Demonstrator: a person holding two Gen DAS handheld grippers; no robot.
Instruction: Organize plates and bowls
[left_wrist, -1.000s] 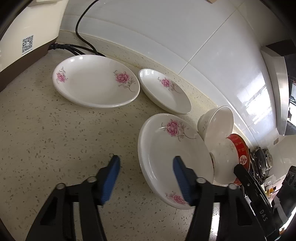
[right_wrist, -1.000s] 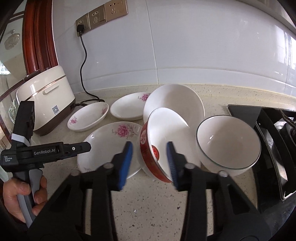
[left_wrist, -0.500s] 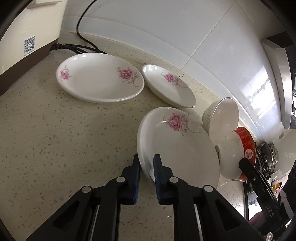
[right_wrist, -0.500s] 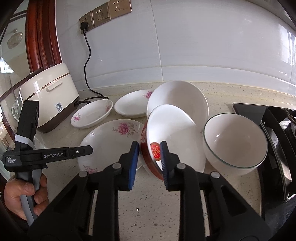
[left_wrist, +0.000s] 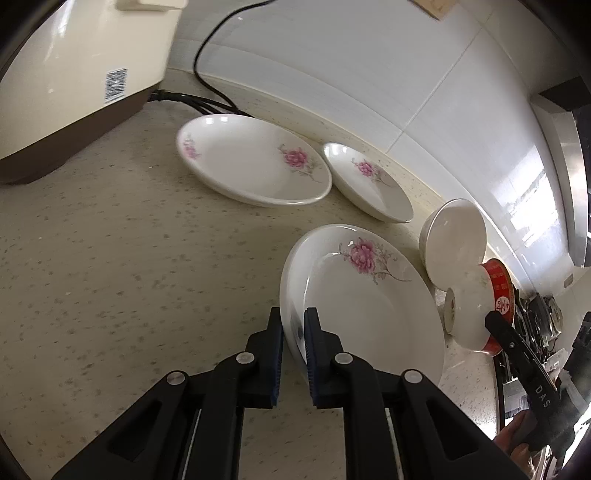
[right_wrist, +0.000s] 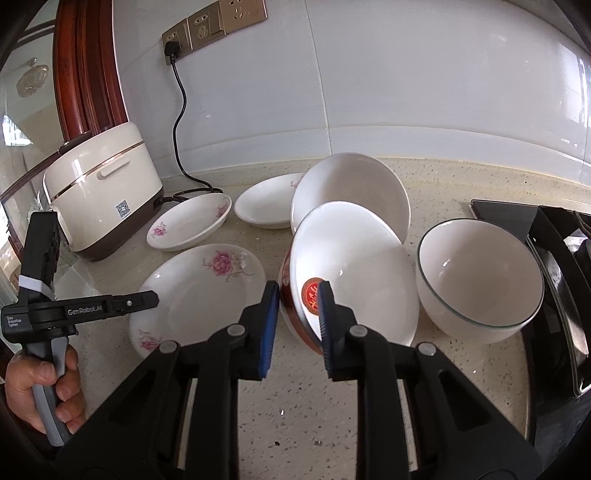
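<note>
**Both grippers take hold as dish sorting begins on kitchen counter**

The left gripper (left_wrist: 293, 328) is clenched on the near rim of a flowered plate (left_wrist: 369, 306), its blue pads either side of the edge, with the plate tilted slightly off the speckled countertop (left_wrist: 110, 258). The right gripper (right_wrist: 295, 310) pinches the rim of a red-and-white bowl (right_wrist: 351, 273), which is tipped on its side and appears to lean against a plain white bowl (right_wrist: 351, 188) behind it. A third, dark-rimmed bowl (right_wrist: 480, 273) stands upright just beside them, near the stove edge. Two more flowered plates, a larger one (left_wrist: 255, 162) and a smaller one (left_wrist: 369, 181), lie flat and apart near the tiled wall, next to a cream rice cooker (right_wrist: 99, 192). Nothing is stacked yet: three plates are spread singly and the bowls sit in a loose cluster. Judging by this, the work is at its start, with one plate and one bowl merely gripped and all gathering of like with like left to do.
</note>
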